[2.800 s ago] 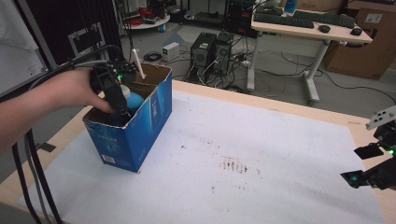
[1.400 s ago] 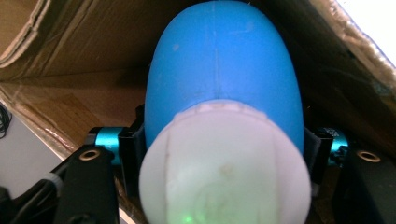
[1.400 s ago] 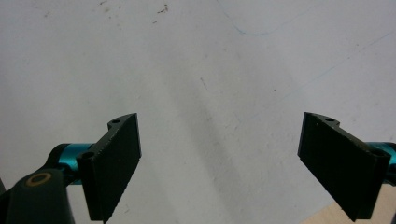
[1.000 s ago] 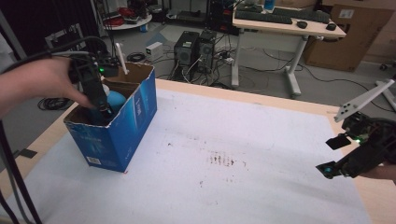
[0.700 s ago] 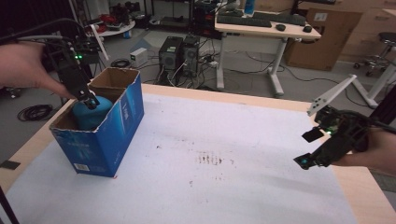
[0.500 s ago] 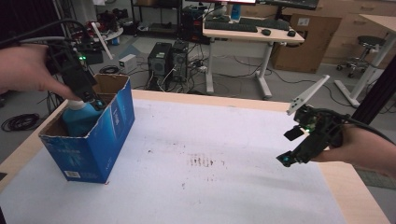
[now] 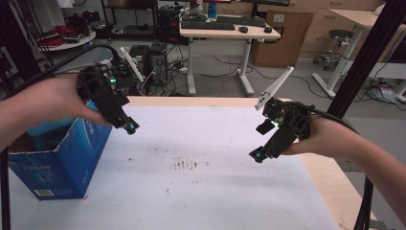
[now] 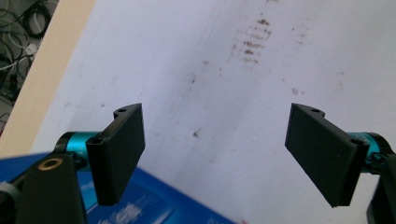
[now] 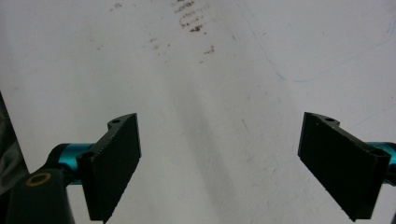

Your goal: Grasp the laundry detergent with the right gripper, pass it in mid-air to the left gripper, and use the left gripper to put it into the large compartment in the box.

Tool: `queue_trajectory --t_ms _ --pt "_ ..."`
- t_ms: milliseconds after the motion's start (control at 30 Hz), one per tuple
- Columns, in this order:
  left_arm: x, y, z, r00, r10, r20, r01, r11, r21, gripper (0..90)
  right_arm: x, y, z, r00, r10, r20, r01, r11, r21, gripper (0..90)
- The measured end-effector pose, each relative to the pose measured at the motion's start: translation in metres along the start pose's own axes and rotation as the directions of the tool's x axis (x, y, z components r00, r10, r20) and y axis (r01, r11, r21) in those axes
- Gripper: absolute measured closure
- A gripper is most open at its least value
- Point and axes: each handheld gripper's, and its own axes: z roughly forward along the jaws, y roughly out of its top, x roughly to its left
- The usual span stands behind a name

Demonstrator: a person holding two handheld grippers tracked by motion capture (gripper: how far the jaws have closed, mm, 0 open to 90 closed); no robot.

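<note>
At the table's left edge we see a blue box (image 7: 57,158). Our left gripper (image 7: 128,126) hangs over its inner wall, jaws spread and empty. Near the right edge, our right gripper (image 7: 257,155) hovers released. Nothing else lies on the white sheet (image 7: 201,191), so we judge the packing finished.

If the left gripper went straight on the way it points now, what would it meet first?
Probably the white table cover, near the brown smudges. The open left gripper holds nothing, and the path ahead looks free; the blue box lies beneath it.
</note>
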Motion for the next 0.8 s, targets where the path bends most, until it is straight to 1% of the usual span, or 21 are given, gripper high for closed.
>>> queue_trajectory --t_ms 33,67,133,200,233,300,400,533,633,667,700,800 --pt "-0.002 0.003 0.006 1.0000 0.004 0.006 -0.004 1.0000 -0.004 20.2 0.001 0.000 0.000 1.0000 0.008 -0.003 -0.008 0.9999 -0.009 12.5" --pt "-0.005 0.004 0.010 0.9999 0.007 0.011 -0.007 1.0000 -0.006 20.2 0.001 0.000 -0.001 0.9999 0.005 -0.009 -0.005 0.9999 -0.015 12.5" --pt "-0.008 0.006 0.018 0.9999 0.003 0.015 -0.003 0.9999 -0.010 20.2 0.002 0.000 0.000 0.9999 0.008 -0.012 -0.008 0.9999 -0.015 12.5" --pt "-0.012 0.007 0.026 0.9997 0.012 0.023 -0.012 0.9999 -0.006 20.2 0.004 0.000 0.000 0.9999 0.003 -0.014 -0.003 0.9999 -0.013 12.5" --pt "-0.014 0.008 0.030 0.9997 0.012 0.023 -0.012 0.9999 -0.005 20.2 0.005 0.001 0.001 0.9999 -0.007 -0.014 0.007 0.9999 -0.015 12.5" --pt "-0.017 0.008 0.037 0.9997 0.013 0.019 -0.013 0.9999 0.001 20.2 0.006 0.002 0.001 0.9999 -0.009 -0.015 0.008 0.9999 -0.014 12.5" --pt "-0.018 0.007 0.043 0.9995 0.012 0.031 -0.012 0.9999 0.008 20.1 0.007 0.004 0.006 0.9996 -0.023 -0.016 0.023 0.9997 -0.004 12.5" --pt "-0.020 0.004 0.049 0.9987 0.001 0.052 -0.001 1.0000 0.008 20.2 0.008 0.005 0.011 0.9993 -0.028 -0.023 0.028 0.9996 0.005 12.5" --pt "-0.020 0.002 0.053 0.9986 -0.005 0.052 0.005 1.0000 0.007 20.2 0.008 0.006 0.013 0.9992 -0.029 -0.028 0.029 0.9996 0.006 12.5" --pt "-0.020 0.001 0.054 0.9984 -0.016 0.054 0.016 0.9999 0.002 20.2 0.008 0.006 0.014 0.9992 -0.028 -0.027 0.028 0.9996 0.006 12.5" --pt "-0.020 0.001 0.056 0.9986 -0.012 0.052 0.012 0.9999 0.005 20.2 0.008 0.006 0.014 0.9992 -0.028 -0.027 0.028 0.9996 0.005 12.5" --pt "-0.021 0.000 0.059 0.9982 -0.025 0.054 0.025 0.9997 0.005 20.2 0.008 0.006 0.015 0.9991 -0.032 -0.029 0.032 0.9995 0.006 12.5"
